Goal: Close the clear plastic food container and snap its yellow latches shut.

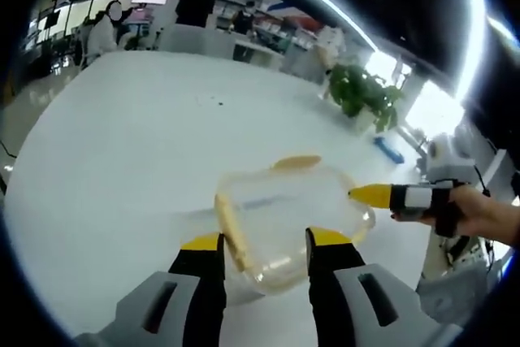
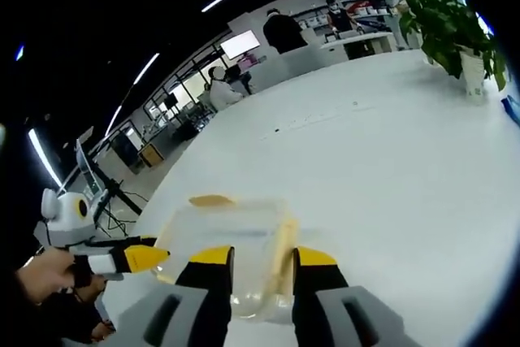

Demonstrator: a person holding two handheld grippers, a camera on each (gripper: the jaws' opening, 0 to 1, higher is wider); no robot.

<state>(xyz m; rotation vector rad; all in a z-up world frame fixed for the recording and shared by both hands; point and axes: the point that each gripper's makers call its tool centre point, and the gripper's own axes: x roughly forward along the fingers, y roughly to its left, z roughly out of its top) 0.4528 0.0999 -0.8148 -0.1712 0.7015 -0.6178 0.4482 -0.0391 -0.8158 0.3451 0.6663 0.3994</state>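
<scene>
In the left gripper view, the left gripper [image 1: 266,241] rises from the bottom edge with its yellow-tipped jaws apart, one on each side of the near end of a clear plastic container [image 1: 292,217]. The container sits on a white table [image 1: 146,152] with its lid down. A yellow latch [image 1: 230,225] runs along its left side between the jaws, and a second latch [image 1: 296,162] lies at the far edge. The right gripper [image 1: 382,195] comes in from the right, held by a hand [image 1: 487,215], its yellow tip touching the container's right side.

In the right gripper view, the right gripper [image 2: 264,256] has its jaws apart around the container [image 2: 236,241], with a latch [image 2: 283,249] between them.

Farther off stand a potted plant [image 1: 364,95], desks, a screen [image 2: 240,43] and several people [image 1: 195,4].
</scene>
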